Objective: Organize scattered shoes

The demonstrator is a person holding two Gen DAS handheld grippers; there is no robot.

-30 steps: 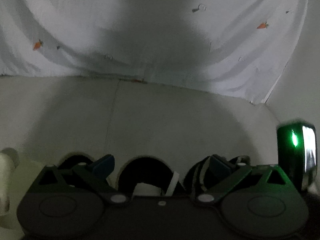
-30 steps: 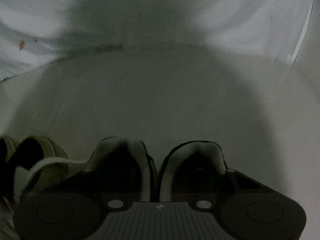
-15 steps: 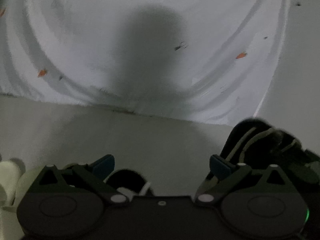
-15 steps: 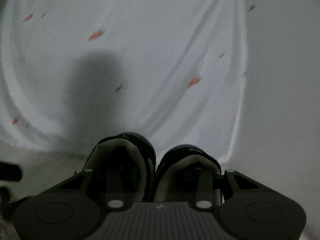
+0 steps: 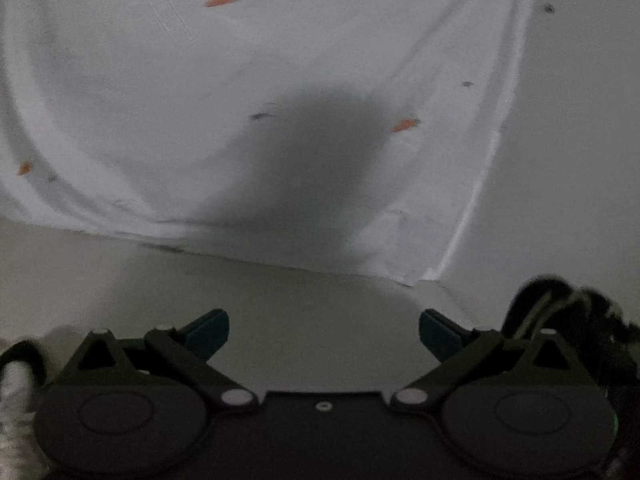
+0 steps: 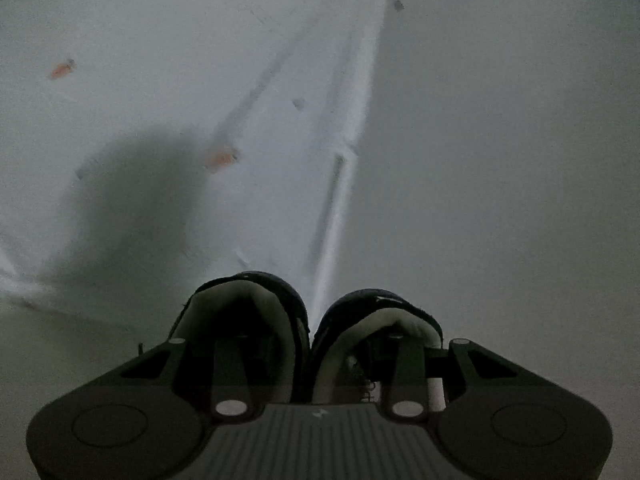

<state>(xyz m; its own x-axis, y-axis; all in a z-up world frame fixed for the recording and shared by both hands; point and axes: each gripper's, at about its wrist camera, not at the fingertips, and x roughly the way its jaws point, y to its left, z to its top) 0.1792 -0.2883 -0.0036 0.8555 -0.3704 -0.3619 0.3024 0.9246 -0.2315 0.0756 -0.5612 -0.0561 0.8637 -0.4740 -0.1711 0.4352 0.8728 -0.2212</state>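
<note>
Dark shoes (image 6: 308, 332) (a pair) apparently pinched by right gripper (image 6: 316, 360).

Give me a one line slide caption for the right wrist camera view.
Right gripper carrying a pair of dark shoes with pale lining, one finger inside each, before a white carrot-print sheet.

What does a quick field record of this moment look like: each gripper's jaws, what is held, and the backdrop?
left gripper: jaws wide open, nothing between them
right gripper: jaws closed on the pair of dark shoes, one finger inside each shoe, inner walls pinched together
shoe lining: pale, openings face the camera
another dark shoe: at the right edge of the left wrist view, blurred
backdrop: white sheet with small carrot prints
floor: pale, bare ahead of the left gripper
</note>
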